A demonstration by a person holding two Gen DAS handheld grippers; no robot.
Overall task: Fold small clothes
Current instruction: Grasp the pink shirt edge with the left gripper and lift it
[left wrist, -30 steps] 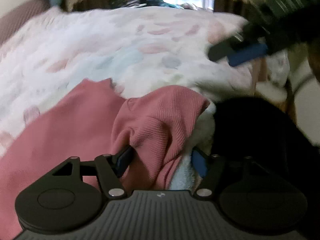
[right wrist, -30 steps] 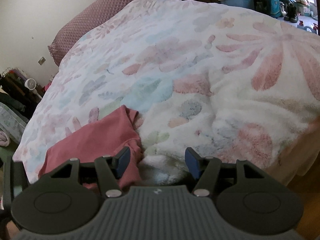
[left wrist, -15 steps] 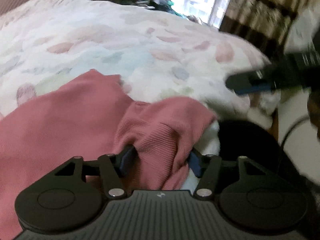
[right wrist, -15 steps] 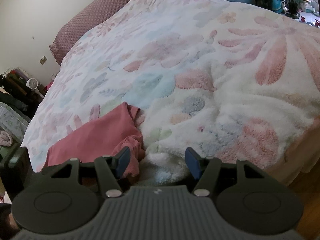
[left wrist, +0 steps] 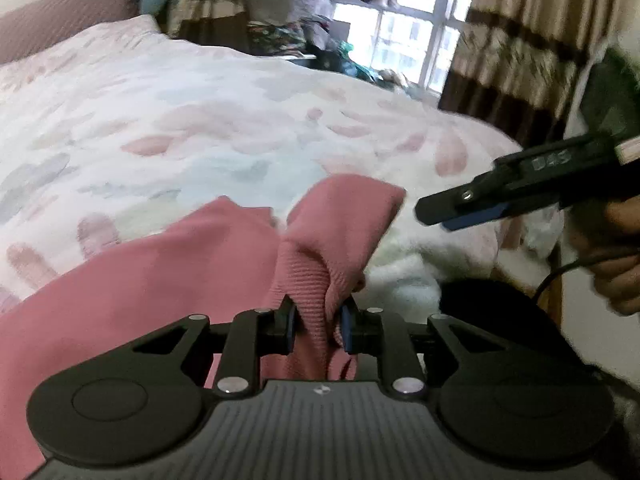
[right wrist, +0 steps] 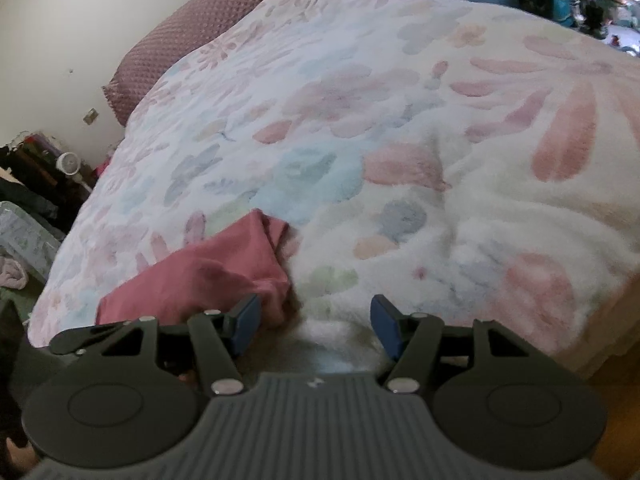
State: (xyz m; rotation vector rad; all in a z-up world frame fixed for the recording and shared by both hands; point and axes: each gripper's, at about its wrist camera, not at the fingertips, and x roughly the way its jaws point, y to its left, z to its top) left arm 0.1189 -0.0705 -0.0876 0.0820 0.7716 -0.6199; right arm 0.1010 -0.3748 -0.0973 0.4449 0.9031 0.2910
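A pink ribbed garment (left wrist: 160,280) lies crumpled on the floral fleece blanket (left wrist: 200,120) near the bed's front edge. My left gripper (left wrist: 316,320) is closing its jaws on a raised fold of that garment, and the blue pads press the cloth from both sides. The pinched fold stands up off the blanket. In the right wrist view the same garment (right wrist: 208,272) lies to the left of my right gripper (right wrist: 316,320), which hovers open over the white blanket (right wrist: 400,120) with nothing between its fingers. The right gripper's fingers (left wrist: 460,212) also show at the right of the left wrist view.
A person's hand (left wrist: 616,264) holds the right gripper. A mauve pillow (right wrist: 192,32) lies at the head of the bed. A window (left wrist: 400,40), a brown curtain (left wrist: 520,40) and piled clutter stand beyond it. Floor clutter (right wrist: 32,184) lies left; the bed's edge (right wrist: 600,340) drops away at the right.
My left gripper's jaws have narrowed onto the pink fold and lifted it off the blanket. The right gripper has stayed open and nearly still.
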